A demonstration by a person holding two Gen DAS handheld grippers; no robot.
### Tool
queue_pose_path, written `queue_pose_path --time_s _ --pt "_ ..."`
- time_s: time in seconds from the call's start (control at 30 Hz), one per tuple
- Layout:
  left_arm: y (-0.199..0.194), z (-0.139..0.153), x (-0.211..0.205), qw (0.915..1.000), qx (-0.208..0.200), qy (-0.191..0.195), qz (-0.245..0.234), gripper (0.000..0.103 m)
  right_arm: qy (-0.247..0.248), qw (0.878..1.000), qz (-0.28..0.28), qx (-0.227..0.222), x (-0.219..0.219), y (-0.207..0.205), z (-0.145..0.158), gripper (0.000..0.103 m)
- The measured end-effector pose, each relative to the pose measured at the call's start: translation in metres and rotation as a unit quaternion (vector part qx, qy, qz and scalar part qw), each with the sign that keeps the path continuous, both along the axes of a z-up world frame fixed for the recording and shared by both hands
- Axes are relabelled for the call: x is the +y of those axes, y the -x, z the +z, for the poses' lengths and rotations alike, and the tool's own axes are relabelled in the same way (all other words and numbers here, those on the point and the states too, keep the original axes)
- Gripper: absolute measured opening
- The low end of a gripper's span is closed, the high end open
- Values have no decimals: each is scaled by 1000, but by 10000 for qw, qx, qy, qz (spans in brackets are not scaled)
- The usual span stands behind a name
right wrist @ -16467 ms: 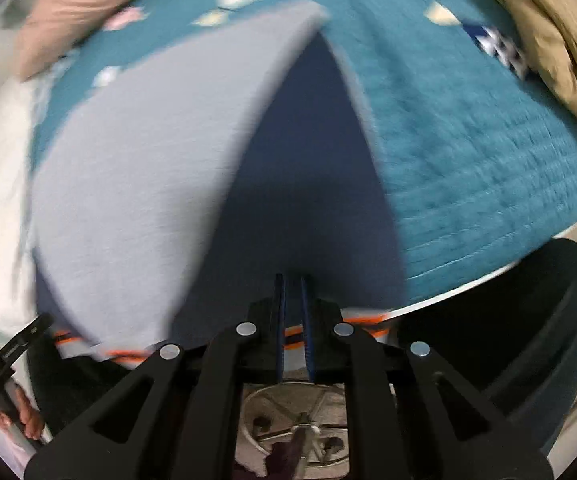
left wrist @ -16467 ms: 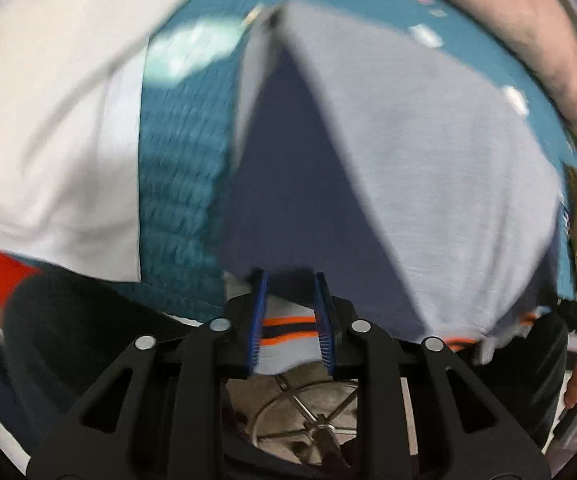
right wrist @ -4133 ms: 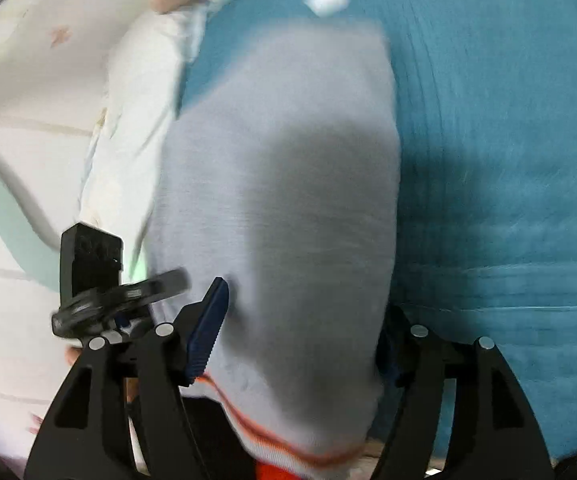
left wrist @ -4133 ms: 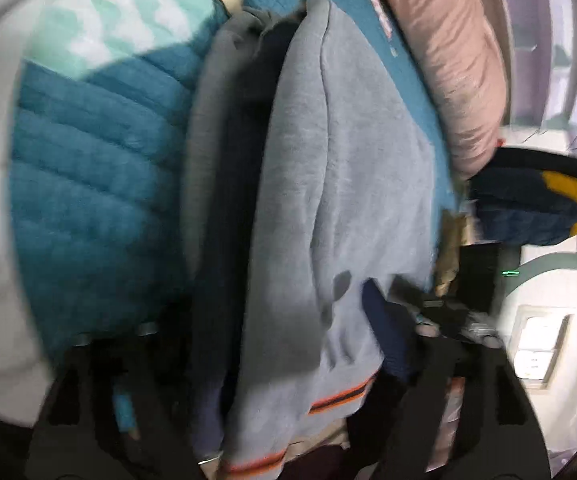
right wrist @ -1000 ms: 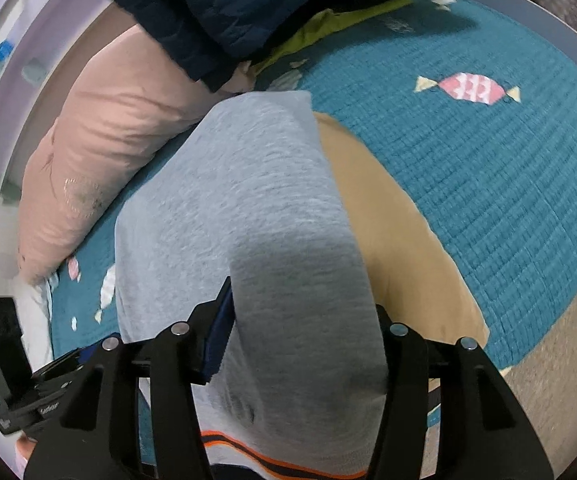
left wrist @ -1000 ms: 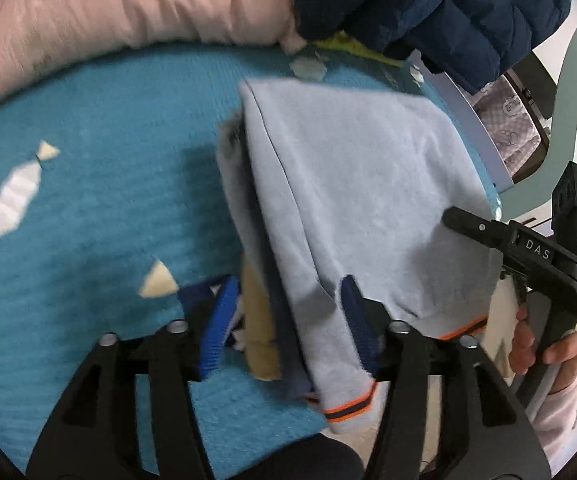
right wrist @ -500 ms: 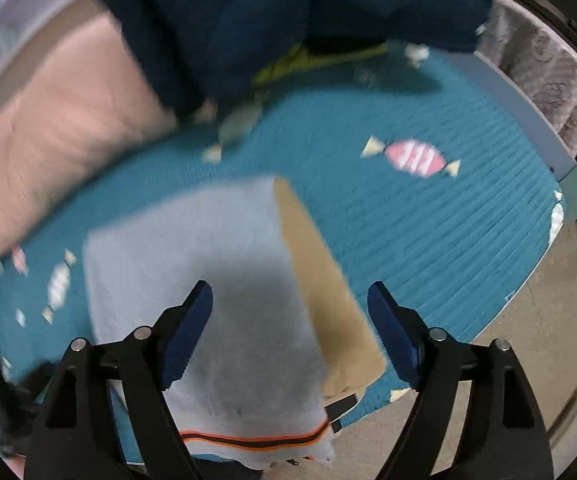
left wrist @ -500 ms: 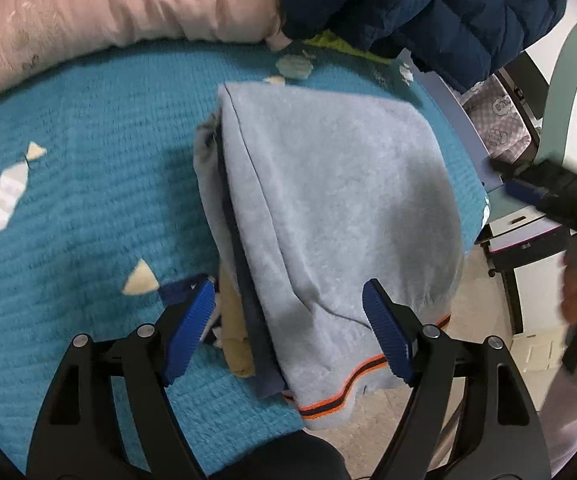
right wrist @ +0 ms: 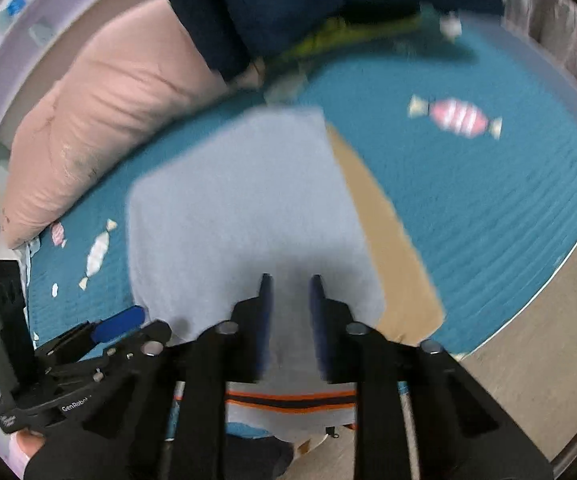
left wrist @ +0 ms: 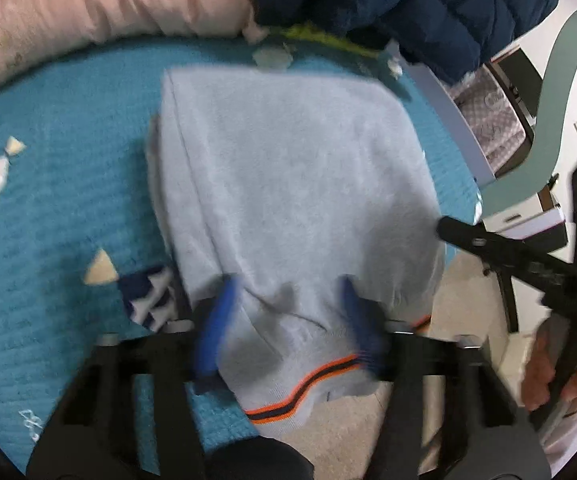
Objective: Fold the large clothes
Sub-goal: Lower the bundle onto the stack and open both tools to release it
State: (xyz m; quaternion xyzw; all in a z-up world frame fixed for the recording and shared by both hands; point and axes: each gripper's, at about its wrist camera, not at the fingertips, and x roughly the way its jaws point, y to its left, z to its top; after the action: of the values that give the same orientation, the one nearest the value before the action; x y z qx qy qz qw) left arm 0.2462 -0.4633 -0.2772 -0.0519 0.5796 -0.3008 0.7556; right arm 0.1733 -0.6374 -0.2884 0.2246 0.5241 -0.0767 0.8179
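Teal bedding [left wrist: 48, 208] spreads beneath us, with our folded grey sweater [left wrist: 288, 184] near its edge, atop tan cloth [right wrist: 392, 240]. Our left gripper [left wrist: 288, 320] closes around the hem; our right gripper [right wrist: 290, 312] closes above it, nearly together.

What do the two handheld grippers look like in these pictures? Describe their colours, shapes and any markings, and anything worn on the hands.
Both are black plastic frames with triangular cut-outs and silver screw heads. The left gripper has bright blue pads; the right gripper has darker blue ones. White lettering "GenRobot" marks the left gripper's body, seen from the right wrist. The right hand shows a pale sleeve edge.
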Motion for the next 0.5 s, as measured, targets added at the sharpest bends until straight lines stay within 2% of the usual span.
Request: queue_pose_path --time_s 0.07,0.1,0.2,0.27,0.33,0.37,0.43,0.5 --pt "0 -19 -7 9998 56 -113 -176 15 -24 9998 -142 123 -4 -1 -19 11" --pt "-1 -28 -9 9996 0 -177 -197 9 -13 9994 -236 233 -9 -3 -30 10" --pt "-10 -48 -5 9996 60 186 -196 8 -627 9953 -689 271 -31 -6 -62 10" --pt "-14 -42 -4 9994 175 163 -269 8 -875 9925 -829 184 -38 -4 -61 10" --pt "-15 -34 -4 9992 295 60 -257 8 -814 9930 -841 171 -33 0 -49 10" --pt "-15 -30 -3 9992 323 49 -228 8 -599 9948 -799 206 -27 1 -39 15" --pt "-10 -18 1 9993 329 47 -192 9 -329 9964 -741 229 -17 5 -25 16" --pt "-1 -15 5 9983 498 -60 -310 9 -320 9970 -674 211 -5 17 -15 16"
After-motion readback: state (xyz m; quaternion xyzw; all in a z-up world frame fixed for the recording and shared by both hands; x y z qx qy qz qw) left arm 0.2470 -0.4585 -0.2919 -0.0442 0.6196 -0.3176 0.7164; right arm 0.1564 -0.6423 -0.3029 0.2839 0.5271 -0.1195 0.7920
